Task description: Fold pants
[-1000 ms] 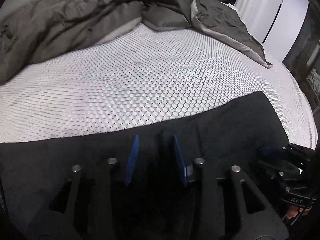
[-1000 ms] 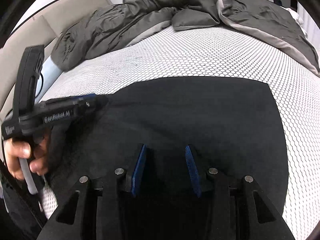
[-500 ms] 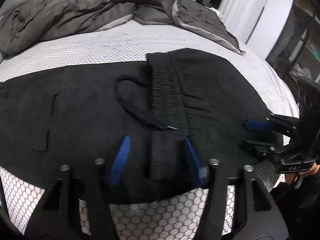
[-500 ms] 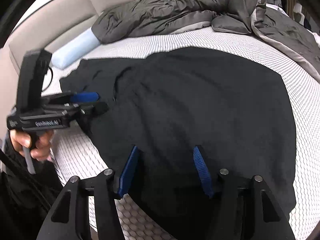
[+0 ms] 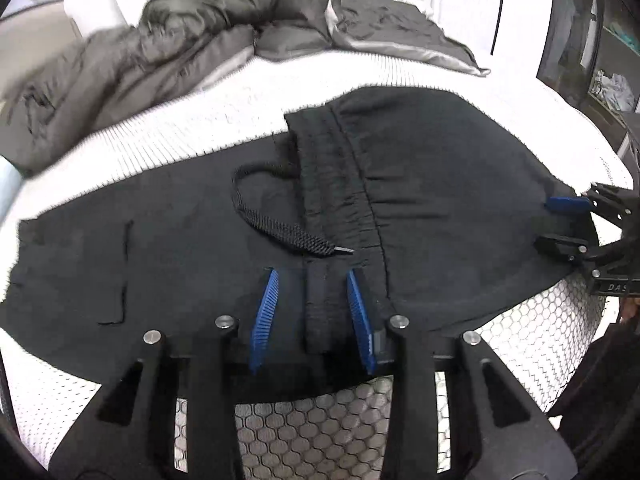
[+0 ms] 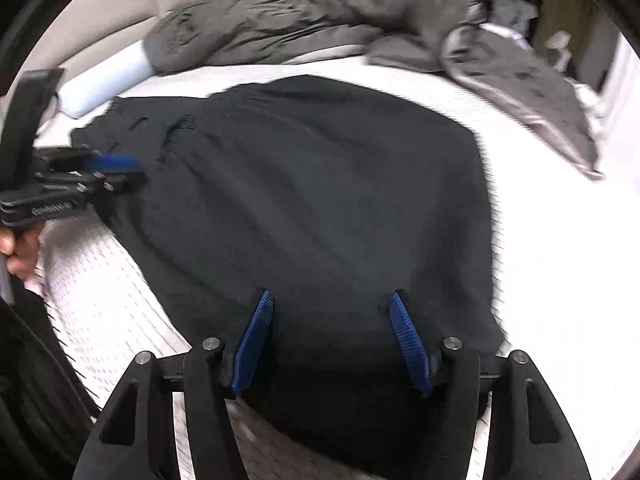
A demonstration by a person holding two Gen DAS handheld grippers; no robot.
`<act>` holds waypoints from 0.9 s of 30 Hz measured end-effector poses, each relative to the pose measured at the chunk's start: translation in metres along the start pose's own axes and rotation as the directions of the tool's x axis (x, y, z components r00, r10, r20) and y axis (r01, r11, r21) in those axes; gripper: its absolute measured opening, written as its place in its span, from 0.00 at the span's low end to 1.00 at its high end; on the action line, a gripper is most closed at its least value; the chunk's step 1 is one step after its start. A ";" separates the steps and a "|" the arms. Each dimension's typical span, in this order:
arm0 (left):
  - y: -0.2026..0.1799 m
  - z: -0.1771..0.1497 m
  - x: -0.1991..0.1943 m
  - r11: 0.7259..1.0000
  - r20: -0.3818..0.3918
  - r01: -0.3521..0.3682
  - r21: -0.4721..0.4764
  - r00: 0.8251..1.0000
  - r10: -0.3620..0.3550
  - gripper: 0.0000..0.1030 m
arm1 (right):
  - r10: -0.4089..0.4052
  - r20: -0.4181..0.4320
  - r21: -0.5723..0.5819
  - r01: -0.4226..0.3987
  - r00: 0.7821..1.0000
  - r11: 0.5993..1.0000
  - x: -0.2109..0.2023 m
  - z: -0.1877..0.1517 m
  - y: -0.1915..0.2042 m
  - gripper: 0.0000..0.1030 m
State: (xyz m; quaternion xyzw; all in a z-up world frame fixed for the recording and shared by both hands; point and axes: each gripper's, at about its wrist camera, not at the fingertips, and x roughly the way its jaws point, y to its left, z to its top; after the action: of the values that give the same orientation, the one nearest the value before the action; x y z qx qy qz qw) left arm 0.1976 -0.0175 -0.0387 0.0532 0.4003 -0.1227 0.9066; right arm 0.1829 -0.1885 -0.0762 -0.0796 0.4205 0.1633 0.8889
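On bed (image 5: 540, 344), folded black pants (image 5: 440, 184).

Behind the right gripper's (image 6: 330, 344) fingers, the pants' (image 6: 320, 200) near hem runs under the tool body, unseen. To its left, the left gripper (image 6: 116, 170) is blurred and cut by the frame edge. Far ahead, the duvet (image 6: 304, 20) smears with motion. Beyond the left tool's tips, the waistband's (image 5: 340, 184) lower end hides between its fingers.

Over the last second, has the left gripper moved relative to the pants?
Yes. The left gripper pulled back toward the bed's near edge; the pants waistband and bare mattress now show.
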 end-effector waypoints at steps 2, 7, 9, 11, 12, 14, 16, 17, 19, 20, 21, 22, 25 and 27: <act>-0.010 0.004 -0.011 1.000 0.048 0.007 0.006 0.999 -0.007 0.34 | -0.008 0.008 0.032 0.008 1.000 0.999 -0.007 -0.006 -0.007 0.61; -0.058 0.010 -0.021 0.991 0.129 0.076 0.110 0.988 -0.090 0.61 | 0.009 0.036 0.045 -0.010 0.999 0.999 -0.012 -0.006 -0.005 0.63; -0.079 0.009 -0.008 0.980 0.086 0.111 0.167 0.988 -0.127 0.61 | 0.015 0.038 0.054 -0.017 0.999 0.998 -0.010 -0.003 -0.004 0.63; -0.091 0.008 0.006 0.978 0.044 0.087 0.192 0.994 -0.097 0.61 | 0.020 0.034 0.056 -0.022 0.999 0.998 -0.009 -0.002 -0.001 0.65; -0.093 0.008 0.016 0.977 0.011 0.069 0.203 0.997 -0.072 0.61 | 0.018 0.030 0.055 -0.020 0.999 0.998 -0.008 -0.002 0.001 0.66; -0.093 0.006 0.024 0.977 -0.013 0.075 0.198 0.997 -0.074 0.62 | 0.009 0.018 0.043 -0.010 1.000 0.999 -0.007 -0.004 0.002 0.68; -0.093 0.004 0.024 0.976 -0.012 0.078 0.205 0.997 -0.078 0.62 | -0.005 0.008 0.032 0.004 1.000 0.999 -0.007 -0.007 0.001 0.69; -0.092 0.002 0.024 0.975 -0.013 0.080 0.207 0.997 -0.079 0.63 | -0.015 0.005 0.031 0.015 1.000 0.999 -0.007 -0.009 -0.002 0.69; -0.088 -0.004 0.022 0.974 -0.007 0.076 0.211 0.997 -0.076 0.64 | -0.030 -0.001 0.047 0.030 1.000 0.998 -0.009 -0.012 -0.013 0.70; -0.087 -0.006 0.021 0.975 -0.001 0.070 0.211 0.997 -0.072 0.72 | -0.033 -0.008 0.065 0.033 0.999 0.997 -0.010 -0.015 -0.020 0.71; -0.083 -0.009 0.020 0.978 0.011 0.048 0.203 0.999 -0.051 0.77 | -0.031 -0.012 0.076 0.031 0.999 0.997 -0.011 -0.017 -0.024 0.71; -0.077 -0.014 0.015 0.983 0.020 0.041 0.176 0.999 -0.046 0.78 | -0.030 -0.013 0.082 0.031 0.999 0.996 -0.011 -0.019 -0.027 0.72; -0.062 -0.013 0.005 0.992 0.046 0.088 0.093 0.995 -0.092 0.78 | -0.034 -0.003 0.098 0.035 0.999 0.995 -0.016 -0.019 -0.030 0.73; -0.055 -0.005 -0.004 0.993 0.104 0.112 0.047 0.988 -0.116 0.78 | -0.028 0.030 0.116 0.024 0.999 0.993 -0.023 -0.016 -0.030 0.73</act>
State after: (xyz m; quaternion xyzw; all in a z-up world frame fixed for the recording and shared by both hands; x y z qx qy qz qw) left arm 0.1767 -0.0684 -0.0388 0.0424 0.3511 -0.1853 0.9168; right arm 0.1679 -0.2261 -0.0682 -0.0311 0.4141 0.1283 0.9006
